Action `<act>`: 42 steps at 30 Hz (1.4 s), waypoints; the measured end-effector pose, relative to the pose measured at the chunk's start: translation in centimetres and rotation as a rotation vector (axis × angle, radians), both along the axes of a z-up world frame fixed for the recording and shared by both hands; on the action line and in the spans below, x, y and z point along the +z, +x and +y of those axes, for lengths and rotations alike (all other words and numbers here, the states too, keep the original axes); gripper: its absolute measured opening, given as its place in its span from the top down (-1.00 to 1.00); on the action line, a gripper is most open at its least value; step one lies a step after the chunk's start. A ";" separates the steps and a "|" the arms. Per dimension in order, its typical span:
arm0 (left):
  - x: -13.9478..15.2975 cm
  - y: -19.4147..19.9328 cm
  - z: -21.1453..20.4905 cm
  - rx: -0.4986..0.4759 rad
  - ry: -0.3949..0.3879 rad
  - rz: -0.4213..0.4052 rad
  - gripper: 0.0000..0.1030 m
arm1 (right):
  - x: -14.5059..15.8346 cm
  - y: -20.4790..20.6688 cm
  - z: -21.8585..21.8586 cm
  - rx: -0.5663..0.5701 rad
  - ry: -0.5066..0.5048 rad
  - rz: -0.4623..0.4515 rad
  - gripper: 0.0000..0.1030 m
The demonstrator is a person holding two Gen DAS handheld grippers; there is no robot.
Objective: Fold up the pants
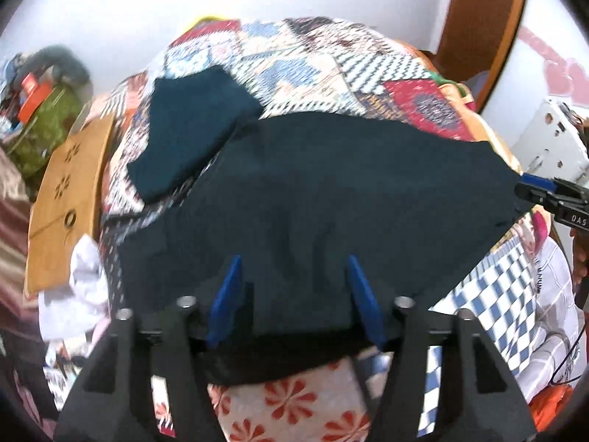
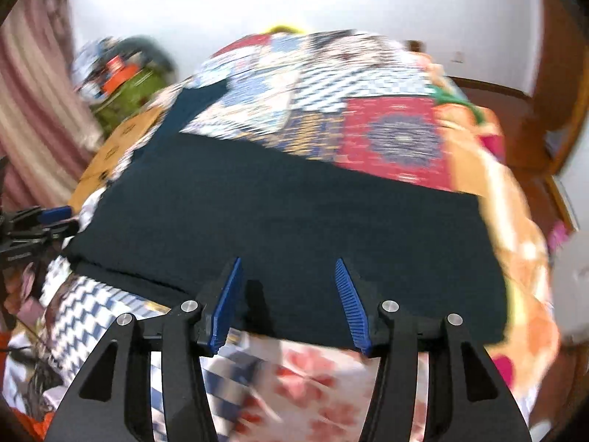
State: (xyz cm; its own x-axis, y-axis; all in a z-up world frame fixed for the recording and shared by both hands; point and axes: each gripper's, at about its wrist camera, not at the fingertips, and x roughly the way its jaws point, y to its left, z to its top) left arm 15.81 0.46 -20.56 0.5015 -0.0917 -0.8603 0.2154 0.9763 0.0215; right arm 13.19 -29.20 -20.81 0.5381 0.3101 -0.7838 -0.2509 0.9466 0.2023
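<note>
Dark navy pants (image 1: 331, 199) lie spread flat on a patchwork quilt; they also fill the middle of the right wrist view (image 2: 294, 228). A second dark garment (image 1: 191, 132), folded, lies at the far left on the quilt. My left gripper (image 1: 294, 261) is open, its blue fingers apart over the near edge of the pants, holding nothing. My right gripper (image 2: 287, 263) is open too, over the near hem. The right gripper shows at the right edge of the left wrist view (image 1: 548, 191), and the left gripper shows at the left edge of the right wrist view (image 2: 40, 221).
The patchwork quilt (image 1: 294, 59) covers a bed. A brown cardboard box (image 1: 66, 191) and white cloth (image 1: 81, 287) sit at the left. A cluttered pile with green fabric (image 1: 40, 118) stands far left. A wooden door frame (image 1: 482, 25) rises at the right.
</note>
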 end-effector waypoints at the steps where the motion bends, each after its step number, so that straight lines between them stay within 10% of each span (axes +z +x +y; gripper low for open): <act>1: -0.2 0.5 -0.8 -0.016 0.005 0.005 -0.22 | 0.0 -0.5 -1.1 -0.036 -0.009 -0.002 0.03; 10: -3.4 4.0 -7.9 -0.146 0.113 0.062 -0.35 | -1.7 -4.4 -9.3 -0.296 0.129 0.074 0.03; 31: -5.2 10.1 -16.1 -0.210 0.023 0.167 -0.72 | -6.2 -2.2 -14.8 -0.496 0.298 0.077 0.04; 37: -4.6 10.4 -16.2 -0.192 -0.037 0.173 -0.72 | -5.4 -1.0 -16.0 -0.532 0.307 0.044 0.79; 42: -2.8 10.0 -14.6 -0.164 -0.074 0.137 -0.72 | -2.7 -0.4 -15.5 -0.492 0.289 -0.023 0.82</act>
State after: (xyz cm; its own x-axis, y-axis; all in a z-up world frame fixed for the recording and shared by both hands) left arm 25.80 -14.09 -23.39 0.3541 -0.2275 -0.9071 0.3670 0.9260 -0.0889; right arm 12.75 -44.74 -23.53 0.6892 0.2190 -0.6907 0.1981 0.8599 0.4704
